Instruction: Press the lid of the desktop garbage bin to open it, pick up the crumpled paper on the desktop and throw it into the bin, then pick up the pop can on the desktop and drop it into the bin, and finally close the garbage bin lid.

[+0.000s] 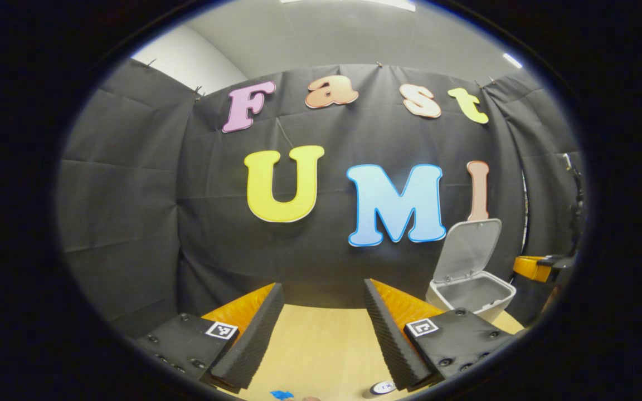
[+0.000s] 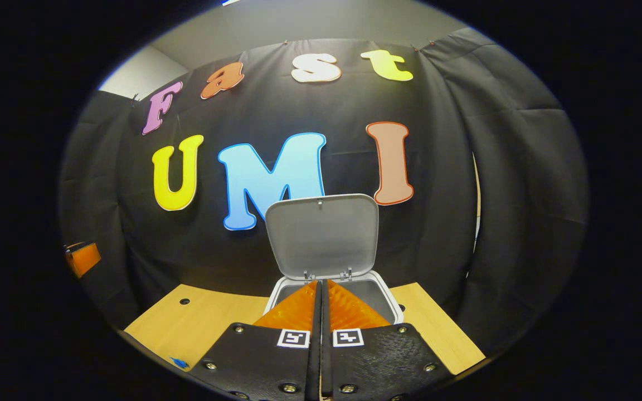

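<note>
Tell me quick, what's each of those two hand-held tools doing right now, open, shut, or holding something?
Left tool: open, nothing between its fingers.
Right tool: shut, nothing visible held, in front of the open white plastic garbage bin.

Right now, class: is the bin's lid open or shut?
Open. The lid stands upright behind the bin, hinged at the back rim, its underside showing.

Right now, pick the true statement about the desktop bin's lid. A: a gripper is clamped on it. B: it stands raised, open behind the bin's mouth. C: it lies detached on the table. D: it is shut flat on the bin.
B: the lid stands upright on its hinges above the open bin, with the right gripper shut and empty in front.
</note>
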{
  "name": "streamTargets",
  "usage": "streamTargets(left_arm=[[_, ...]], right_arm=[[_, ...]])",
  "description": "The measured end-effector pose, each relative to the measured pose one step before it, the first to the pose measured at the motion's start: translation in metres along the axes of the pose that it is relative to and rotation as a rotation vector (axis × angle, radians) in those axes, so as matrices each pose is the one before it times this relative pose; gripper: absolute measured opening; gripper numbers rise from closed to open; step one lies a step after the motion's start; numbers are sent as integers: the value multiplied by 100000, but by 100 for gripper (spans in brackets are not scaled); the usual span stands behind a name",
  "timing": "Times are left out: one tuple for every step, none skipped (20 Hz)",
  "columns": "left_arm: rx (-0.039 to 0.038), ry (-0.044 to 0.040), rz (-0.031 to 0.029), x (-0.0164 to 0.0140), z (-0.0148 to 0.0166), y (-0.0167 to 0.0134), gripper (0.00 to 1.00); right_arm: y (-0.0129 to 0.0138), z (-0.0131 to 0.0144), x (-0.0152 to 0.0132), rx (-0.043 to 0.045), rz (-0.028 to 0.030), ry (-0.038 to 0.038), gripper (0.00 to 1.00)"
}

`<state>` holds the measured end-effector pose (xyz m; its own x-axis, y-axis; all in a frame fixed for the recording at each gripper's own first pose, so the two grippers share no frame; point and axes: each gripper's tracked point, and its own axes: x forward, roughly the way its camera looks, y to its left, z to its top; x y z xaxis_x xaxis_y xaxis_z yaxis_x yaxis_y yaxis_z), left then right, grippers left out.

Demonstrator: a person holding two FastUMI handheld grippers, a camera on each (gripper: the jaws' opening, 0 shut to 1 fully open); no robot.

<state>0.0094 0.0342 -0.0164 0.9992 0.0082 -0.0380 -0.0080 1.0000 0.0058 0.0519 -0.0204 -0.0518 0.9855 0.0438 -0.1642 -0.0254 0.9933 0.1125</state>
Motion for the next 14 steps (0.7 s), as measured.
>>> streamTargets(left_arm=[[803, 871, -205, -91, -813, 155, 95], [704, 1072, -303, 69, -831, 156, 93], [506, 1217, -180, -2, -954, 178, 94], [542, 1318, 563, 85, -1076, 252, 95], [228, 694, 300, -114, -1004, 211, 95], [263, 1310, -142, -11, -1189, -45, 96], [395, 1211, -324, -61, -1228, -31, 93], [282, 1354, -864, -55, -1032, -119, 94], [428, 1392, -668, 11, -948, -91, 95], [433, 1339, -212, 81, -1008, 31, 96], [271, 1080, 90, 71, -874, 127, 96], [-38, 1324, -95, 53, -886, 133, 95], [-193, 1506, 85, 235, -983, 181, 95], [-335, 1991, 39, 219, -1242, 227, 94]], right_arm=[[125, 7, -276, -1168, 139, -353, 1], [255, 136, -370, -671, 320, -521, 1], [264, 181, -348, -44, 576, -772, 1], [308, 213, -341, 415, 673, -652, 1], [451, 174, -245, 592, 1013, -662, 1], [363, 151, -203, 319, 996, -374, 1], [208, 88, -206, 3, 742, -358, 1], [121, 143, -163, -362, 390, -342, 1], [157, 51, -62, -302, 341, -148, 1], [121, 5, -123, -196, 435, -82, 1], [47, -21, -200, -296, 241, -7, 1], [83, 47, -109, -364, 168, -218, 1], [80, 28, -78, -443, 152, -140, 1], [116, -13, -160, -579, 409, -150, 1]])
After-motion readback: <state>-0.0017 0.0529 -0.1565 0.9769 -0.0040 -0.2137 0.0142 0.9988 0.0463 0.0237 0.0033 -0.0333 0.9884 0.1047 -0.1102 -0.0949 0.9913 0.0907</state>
